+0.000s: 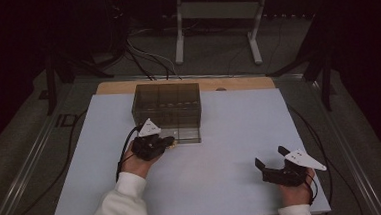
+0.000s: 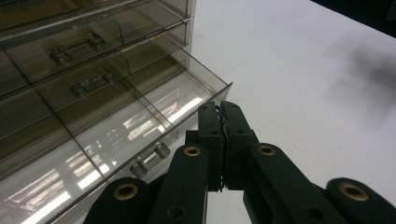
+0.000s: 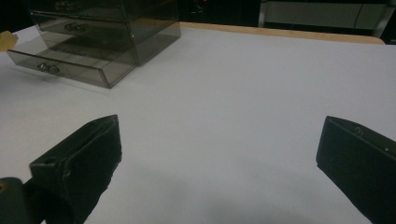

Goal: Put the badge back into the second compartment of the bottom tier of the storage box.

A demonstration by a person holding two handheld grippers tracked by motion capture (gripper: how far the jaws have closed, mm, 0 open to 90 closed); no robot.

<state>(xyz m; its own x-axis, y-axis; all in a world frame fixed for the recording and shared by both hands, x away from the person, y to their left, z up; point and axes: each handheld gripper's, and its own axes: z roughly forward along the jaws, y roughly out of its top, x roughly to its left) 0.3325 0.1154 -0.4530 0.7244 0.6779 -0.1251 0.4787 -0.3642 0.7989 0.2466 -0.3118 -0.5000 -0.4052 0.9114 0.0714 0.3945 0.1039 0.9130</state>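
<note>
Right gripper (image 1: 271, 157) is resting low on the white table sheet (image 1: 230, 135), near the front right corner, jaws spreading wide with bare sheet between them. The right hand (image 1: 296, 191) is gripping it from behind; its grey plate is facing up.

Left gripper (image 1: 166, 141) is sitting farther in, left of centre, held by the left hand (image 1: 137, 163) with a white sleeve (image 1: 119, 207) trailing to the front edge. In the left gripper view its jaws are pressing together, tips (image 2: 219, 112) lying just beside the front corner of the pulled-out bottom drawer (image 2: 116, 135). A thin sliver seems caught between the pads; cannot tell what it is.

Smoky transparent drawer box (image 1: 167, 106) is standing at the far centre of the sheet, its bottom drawer (image 1: 187, 135) sticking out toward the person. The drawer knob (image 2: 149, 158) is showing clear of the jaws.

Beyond the table, a white metal stand (image 1: 218, 15) and floor cables (image 1: 145, 60) are lying in the dark.
</note>
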